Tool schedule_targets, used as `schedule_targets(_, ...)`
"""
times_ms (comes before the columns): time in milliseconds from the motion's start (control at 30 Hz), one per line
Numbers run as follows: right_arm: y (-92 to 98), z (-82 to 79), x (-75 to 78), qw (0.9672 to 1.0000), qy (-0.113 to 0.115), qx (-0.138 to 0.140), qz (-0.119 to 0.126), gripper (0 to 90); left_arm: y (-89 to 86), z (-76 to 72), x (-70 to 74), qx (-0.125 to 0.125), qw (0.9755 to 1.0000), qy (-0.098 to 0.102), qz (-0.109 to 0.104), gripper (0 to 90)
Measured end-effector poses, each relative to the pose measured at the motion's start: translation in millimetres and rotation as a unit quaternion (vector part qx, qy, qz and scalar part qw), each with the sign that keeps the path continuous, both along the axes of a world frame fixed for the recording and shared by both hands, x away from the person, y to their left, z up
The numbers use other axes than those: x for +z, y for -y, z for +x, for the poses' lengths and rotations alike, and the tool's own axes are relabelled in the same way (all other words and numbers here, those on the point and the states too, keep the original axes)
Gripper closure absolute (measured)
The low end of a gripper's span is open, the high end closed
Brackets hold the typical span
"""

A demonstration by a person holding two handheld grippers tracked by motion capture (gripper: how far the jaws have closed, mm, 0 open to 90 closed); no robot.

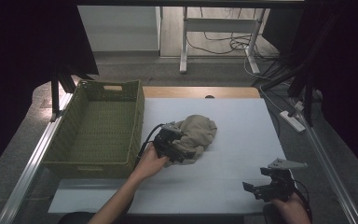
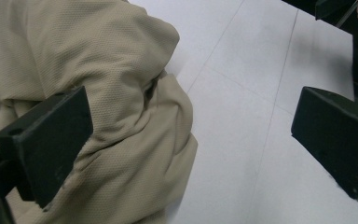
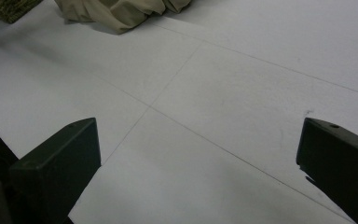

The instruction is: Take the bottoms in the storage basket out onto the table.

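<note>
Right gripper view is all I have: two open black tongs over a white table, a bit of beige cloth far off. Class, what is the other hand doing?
Observer: The left tongs are at the crumpled beige cloth, jaws open, one jaw against the fabric.
Operator: Is anything beside the cloth?
Observer: A woven olive-green rectangular basket stands to its left, with nothing inside.
Operator: Where are my tongs on the table?
Observer: The right tongs are at the white table's near right corner, apart from the cloth.
</note>
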State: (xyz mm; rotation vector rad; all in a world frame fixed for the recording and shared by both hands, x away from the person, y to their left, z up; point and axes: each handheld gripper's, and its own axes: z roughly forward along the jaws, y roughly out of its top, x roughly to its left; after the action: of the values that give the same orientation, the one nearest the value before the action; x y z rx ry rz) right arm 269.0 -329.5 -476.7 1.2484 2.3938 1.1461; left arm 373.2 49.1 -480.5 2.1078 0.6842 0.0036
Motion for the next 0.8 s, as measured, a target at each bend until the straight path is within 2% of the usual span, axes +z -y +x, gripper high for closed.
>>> schedule_targets(233,-0.3,0.3,0.0,1.0,0.0,0.001,0.0,0.1,-4.5,-4.7,1.3,0.007,0.9999,-0.002,-0.013,0.0)
schedule_targets(400,-1.3,0.7,-0.2,1.0,0.0,0.006,-0.003,0.1,-4.5,-7.1,-1.2,0.007,0.9999,-0.008,-0.008,0.0)
schedule_targets(533,-0.8,0.2,-0.1,1.0,-0.001,0.007,-0.002,0.1,-5.2,-8.0,-1.9,0.002,0.9994,-0.02,-0.027,0.0)
schedule_targets(667,0.0,-0.6,-0.1,1.0,-0.003,0.005,0.0,0.1,-4.9,-9.5,-0.8,0.001,0.9995,-0.018,-0.026,0.0)
schedule_targets(800,1.0,-1.9,-0.1,1.0,-0.004,0.004,-0.001,0.1,-4.9,-11.3,1.0,-0.002,0.9992,-0.021,-0.034,0.0)
